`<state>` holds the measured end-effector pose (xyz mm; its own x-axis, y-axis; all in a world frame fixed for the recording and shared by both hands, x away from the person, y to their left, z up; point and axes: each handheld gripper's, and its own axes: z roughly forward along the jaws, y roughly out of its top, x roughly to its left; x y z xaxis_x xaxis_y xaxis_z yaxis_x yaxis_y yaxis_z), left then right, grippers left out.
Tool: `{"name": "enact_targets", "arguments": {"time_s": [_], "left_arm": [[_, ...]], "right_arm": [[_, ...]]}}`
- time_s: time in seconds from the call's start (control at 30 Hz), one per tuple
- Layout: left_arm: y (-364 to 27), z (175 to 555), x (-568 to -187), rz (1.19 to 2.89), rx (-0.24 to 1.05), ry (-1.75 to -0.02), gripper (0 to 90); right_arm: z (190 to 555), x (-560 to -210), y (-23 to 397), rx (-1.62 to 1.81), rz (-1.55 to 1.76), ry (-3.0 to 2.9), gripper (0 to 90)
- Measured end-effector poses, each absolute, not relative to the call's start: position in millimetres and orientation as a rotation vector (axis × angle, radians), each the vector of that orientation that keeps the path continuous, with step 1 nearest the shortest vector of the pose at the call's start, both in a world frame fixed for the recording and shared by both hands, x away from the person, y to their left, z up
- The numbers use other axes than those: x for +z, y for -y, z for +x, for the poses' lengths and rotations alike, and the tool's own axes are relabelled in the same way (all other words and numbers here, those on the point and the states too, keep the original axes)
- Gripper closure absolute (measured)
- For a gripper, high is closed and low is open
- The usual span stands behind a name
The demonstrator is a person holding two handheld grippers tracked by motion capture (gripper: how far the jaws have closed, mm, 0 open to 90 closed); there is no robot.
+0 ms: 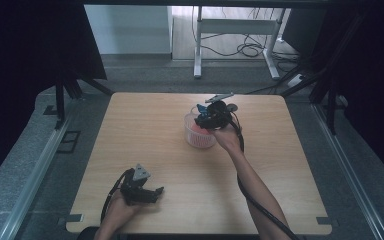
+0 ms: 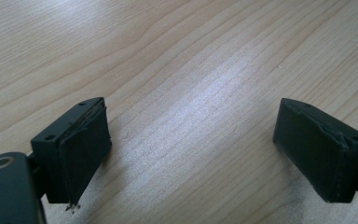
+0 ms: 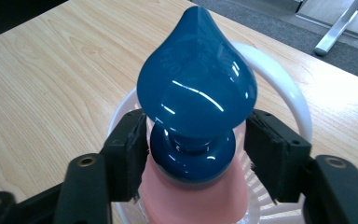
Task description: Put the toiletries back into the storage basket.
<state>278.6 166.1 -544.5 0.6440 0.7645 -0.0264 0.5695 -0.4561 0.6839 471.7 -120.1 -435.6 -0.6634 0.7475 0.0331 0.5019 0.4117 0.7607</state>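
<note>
The light wood-grain counter [image 1: 180, 150] spreads wide across the high view, pale oak laminate with rounded corners. Past its far edge, at twelve o'clock, a white metal desk frame [image 1: 235, 30] stands on the grey floor with black cables looped beneath it.

On the counter, a little toward one o'clock from centre, sits the white slotted plastic basket [image 1: 200, 134], round, with thin vertical slits in its wall. In the right hand-held gripper view its white rim [image 3: 289, 88] arcs behind the load.

Right over that basket is the right hand-held gripper [image 1: 209, 120], held in the person's right hand [image 1: 228, 137], cable trailing back down the forearm. Its jaws are part open, spread about as wide as the piece between them, pads beside the neck of a glossy dark-blue teardrop-shaped plastic piece [image 3: 196, 93]. Whether the pads actually press on it, I cannot tell. That blue piece stands upright, pointed tip up, seated on a soft pink rounded body [image 3: 191, 196] inside the basket.

At seven o'clock, near the counter's front edge, the left hand-held gripper [image 1: 152, 192] rests low in the left hand [image 1: 117, 210], grey three-cornered plate on top. Its jaws gape wide over bare wood grain, holding nothing.

No brand, label or lettering is readable anywhere.
</note>
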Motion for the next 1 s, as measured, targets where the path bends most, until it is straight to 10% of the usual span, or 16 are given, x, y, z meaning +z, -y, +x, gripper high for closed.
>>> {"name": "enact_targets", "arguments": {"time_s": [1.0], "left_arm": [[-166, 279, -544, 2.196, 0.379, -1.024, 10.2]], "right_arm": [[452, -416, 127, 1.158, 1.006, -2.395, 25.2]]}}
